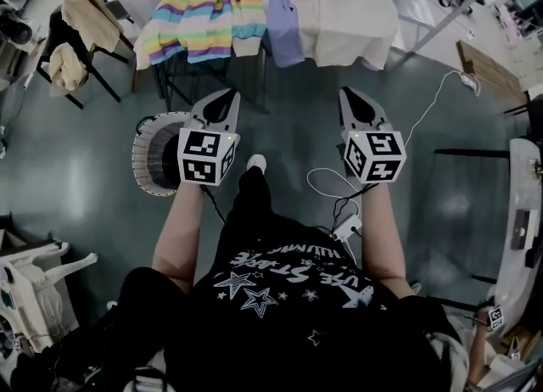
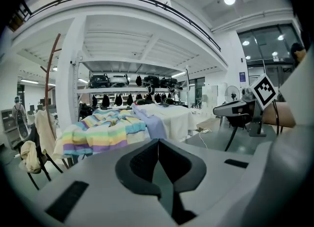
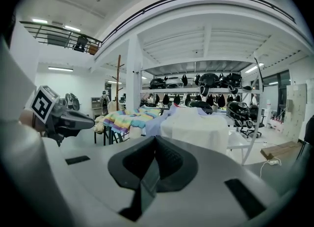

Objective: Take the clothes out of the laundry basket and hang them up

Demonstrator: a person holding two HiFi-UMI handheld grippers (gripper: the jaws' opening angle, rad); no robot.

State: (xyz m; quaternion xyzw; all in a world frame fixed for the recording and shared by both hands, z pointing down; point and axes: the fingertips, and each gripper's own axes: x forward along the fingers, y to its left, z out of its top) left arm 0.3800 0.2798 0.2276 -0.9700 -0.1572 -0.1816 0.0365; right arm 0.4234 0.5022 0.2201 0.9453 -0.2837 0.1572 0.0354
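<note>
While shirt lettering point(image 1: 284, 265) reads unclear, left tool point(image 1: 229, 96) closed, right tool point(image 1: 347, 93) closed

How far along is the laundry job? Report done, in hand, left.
Done: a striped garment, a lavender garment and a cream garment lie draped ahead. In hand: nothing; left gripper and right gripper are both shut and empty. Left: the laundry basket sits by the left gripper; its contents can't be made out.

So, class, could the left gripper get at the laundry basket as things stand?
Probably yes: the laundry basket stands on the floor close beside the left gripper, nothing between them, though its shut jaws must open first.
</note>
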